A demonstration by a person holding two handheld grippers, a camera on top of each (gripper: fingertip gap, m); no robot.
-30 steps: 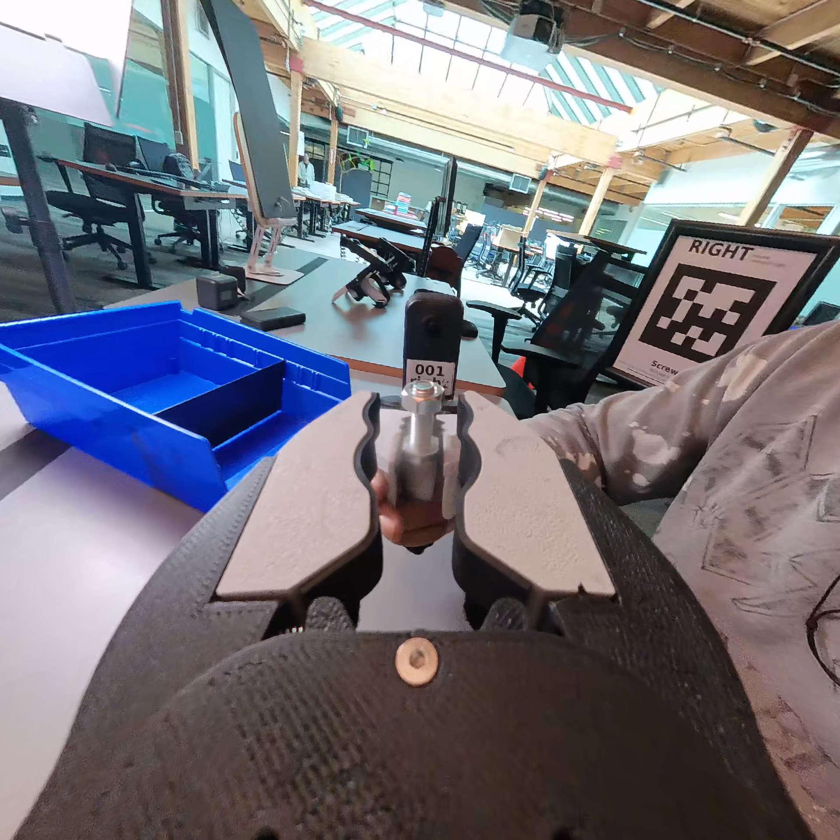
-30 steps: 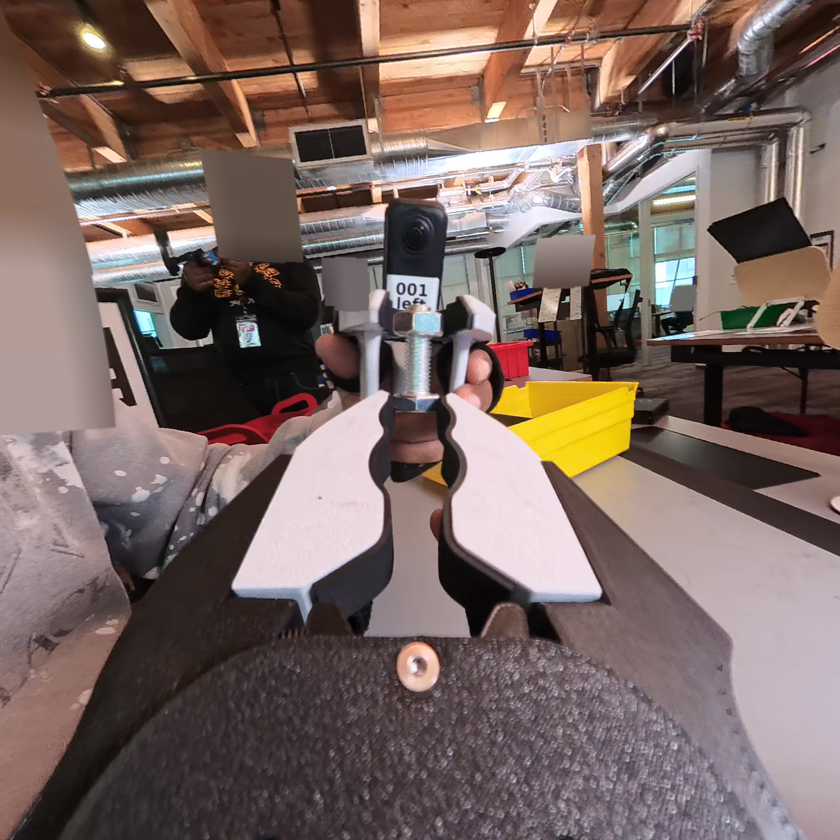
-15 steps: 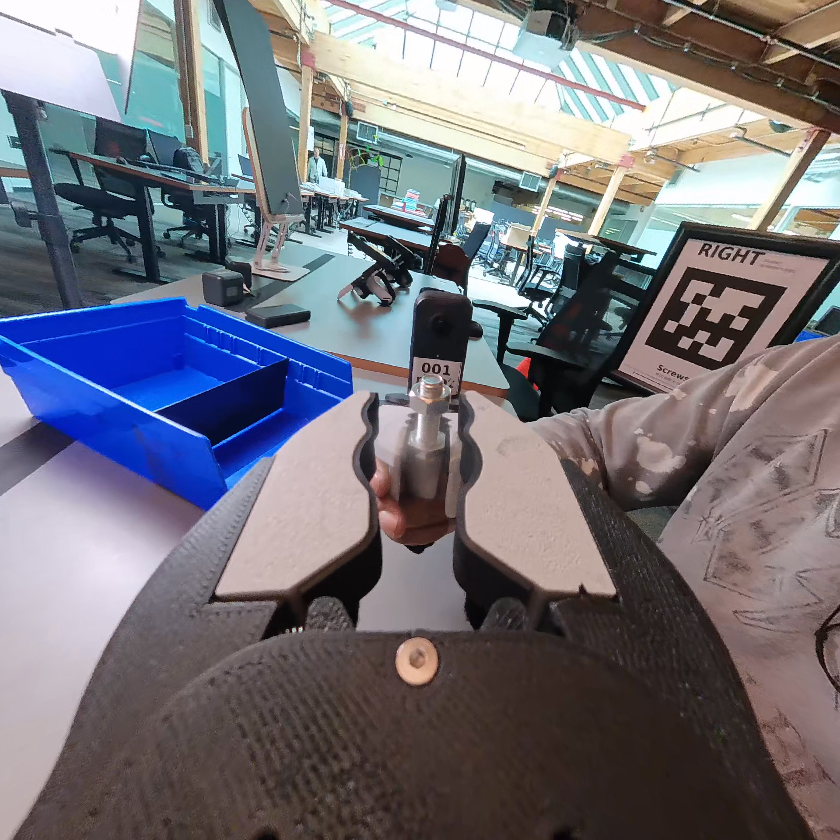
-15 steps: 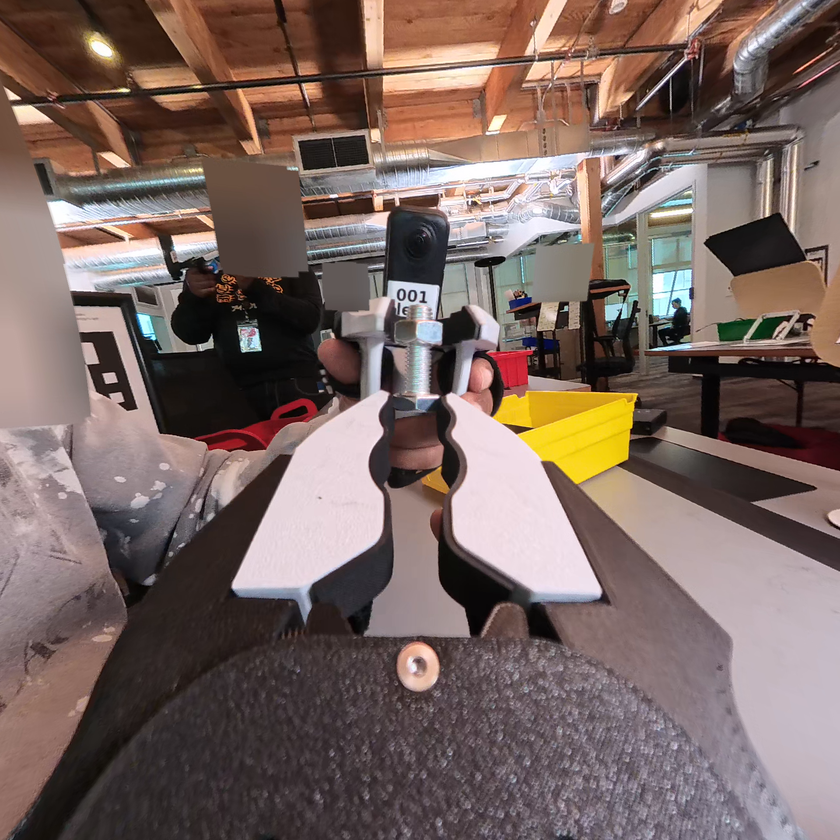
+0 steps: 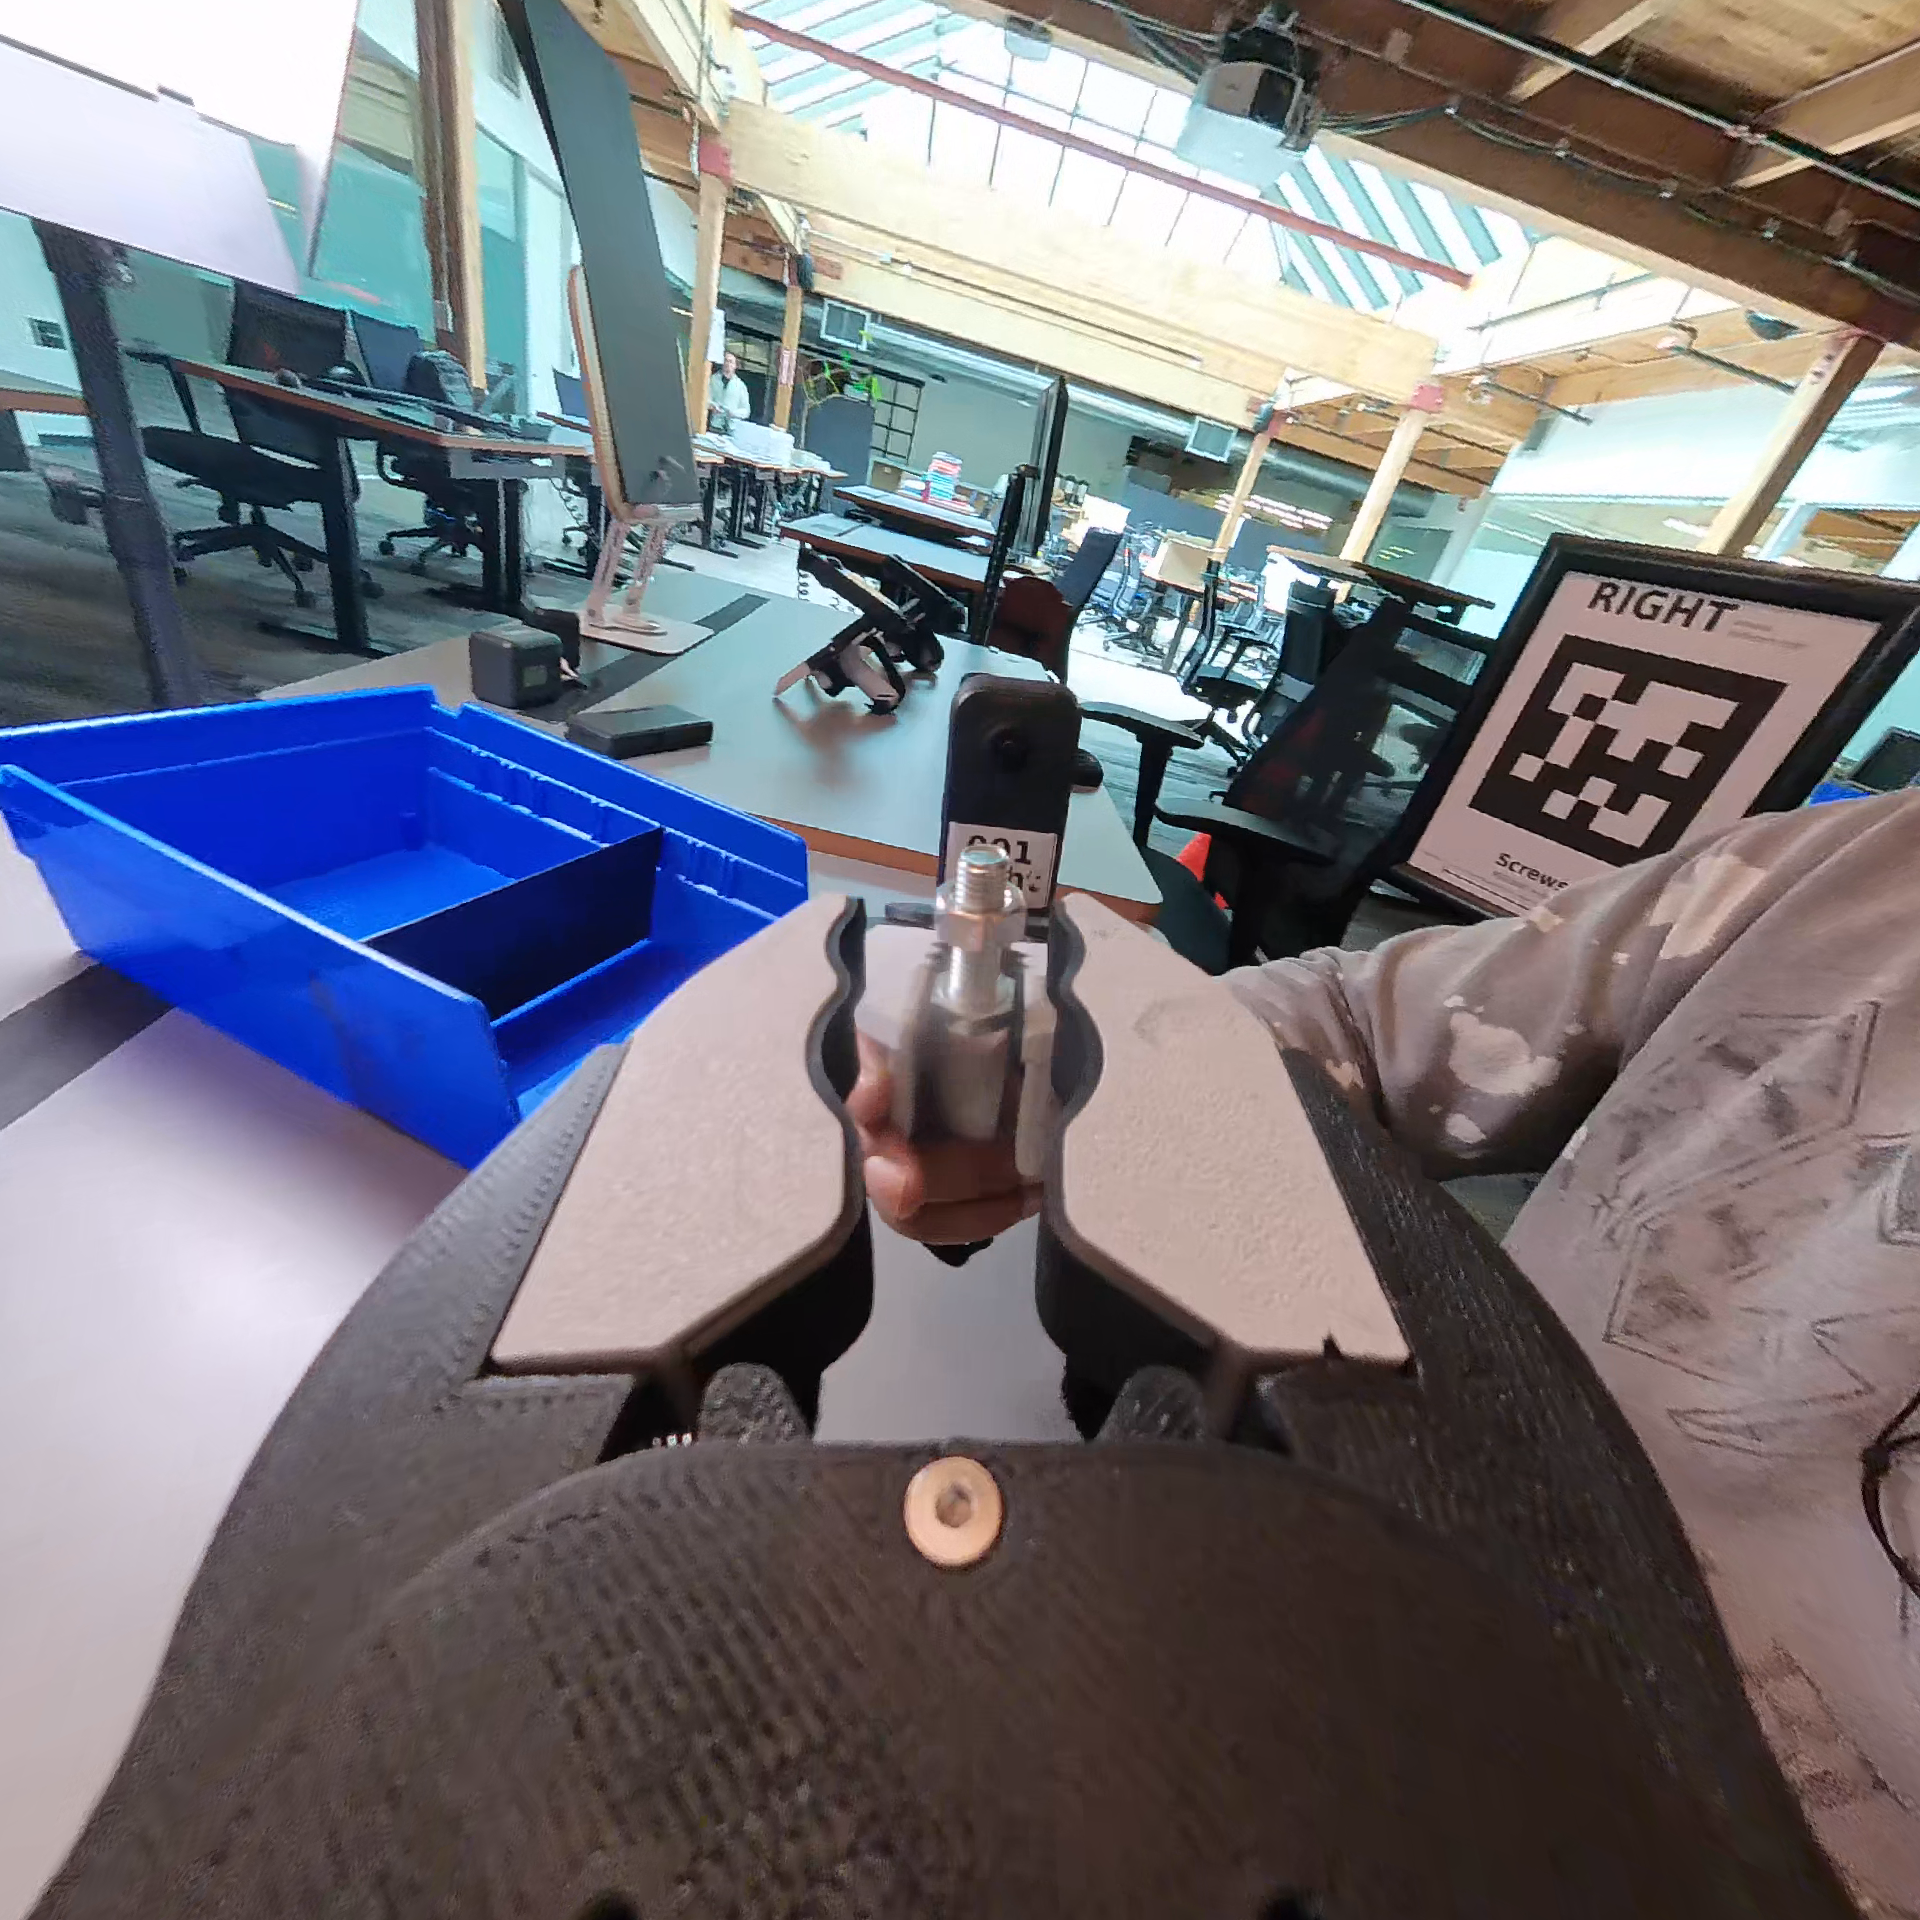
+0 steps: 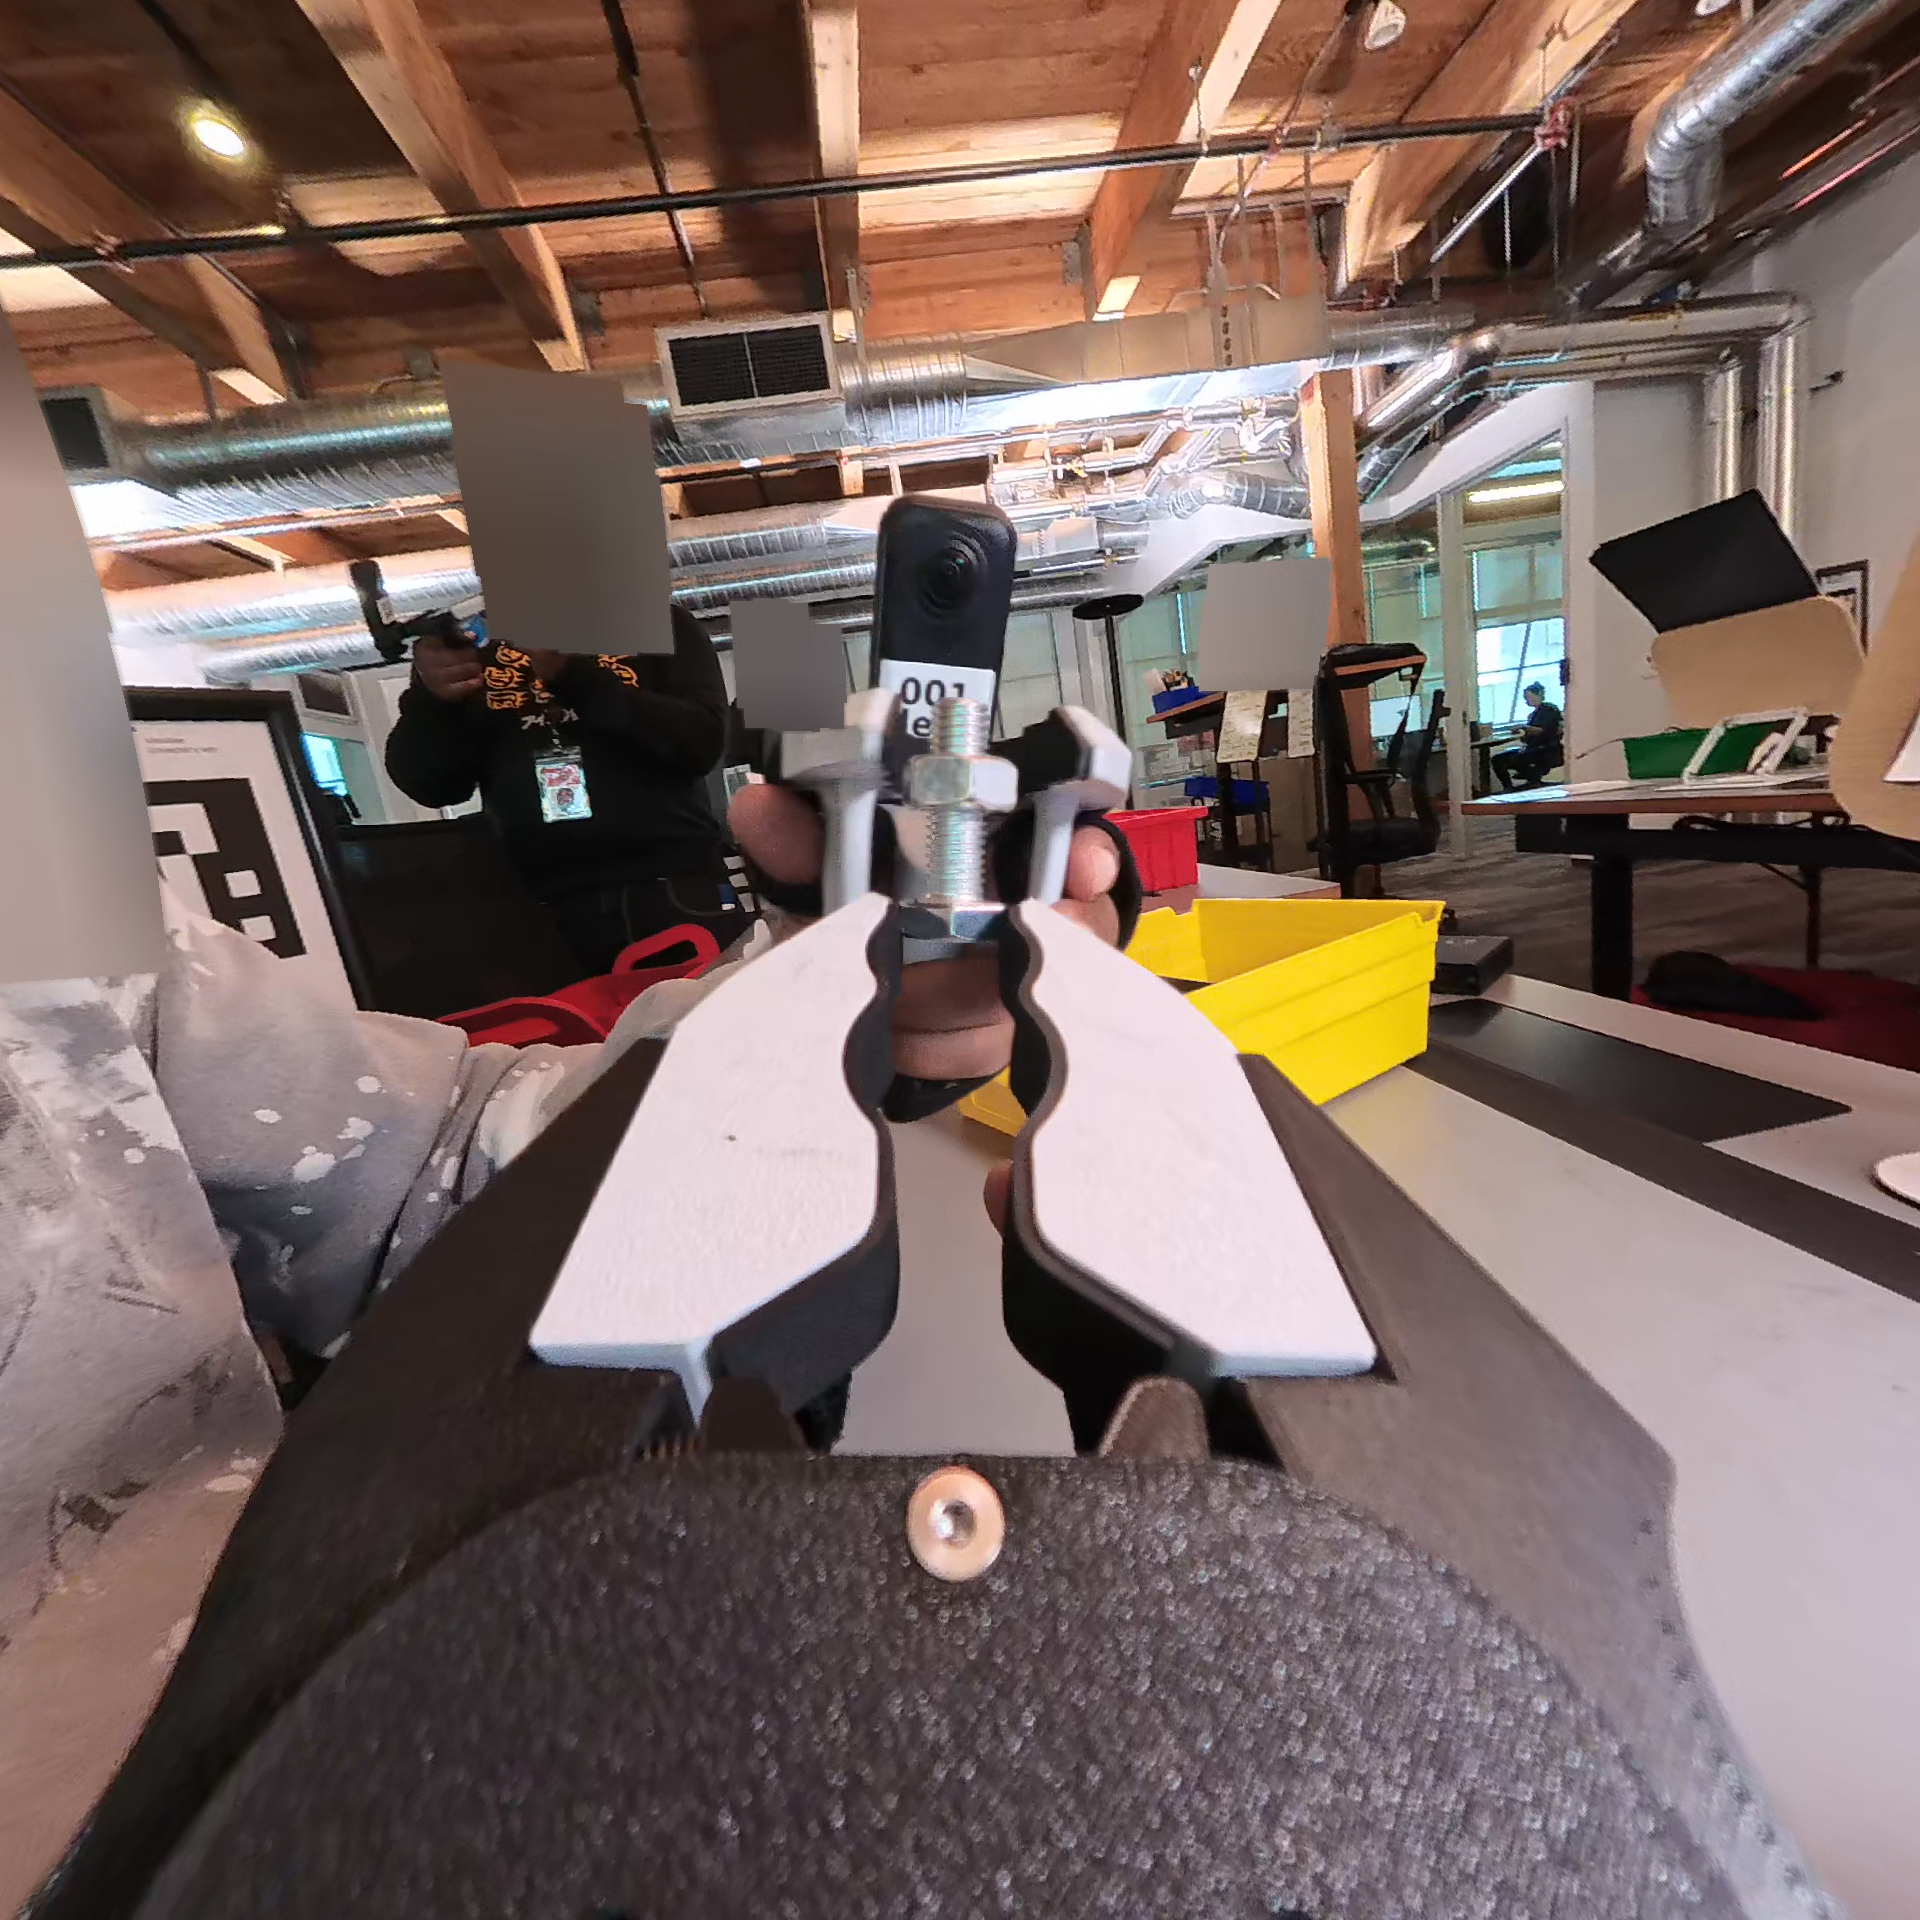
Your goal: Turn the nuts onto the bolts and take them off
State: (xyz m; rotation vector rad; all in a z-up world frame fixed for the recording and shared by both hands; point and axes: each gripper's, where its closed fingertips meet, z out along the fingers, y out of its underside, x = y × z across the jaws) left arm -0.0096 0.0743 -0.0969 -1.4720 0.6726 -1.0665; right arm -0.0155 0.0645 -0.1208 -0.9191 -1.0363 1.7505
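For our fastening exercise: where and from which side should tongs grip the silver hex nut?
Pinch two opposite flats of the silver hex nut, coming in level from the side: the flats are parallel, and the upright threaded steel bolt blocks its top.

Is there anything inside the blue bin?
No, the blue bin on the table shows only its bare blue floor and a dark divider, with no nuts or bolts in the visible compartments.

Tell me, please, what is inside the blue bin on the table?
The blue bin holds only a dark divider across it; the compartments that show look empty. Its near wall hides the front part of the floor.
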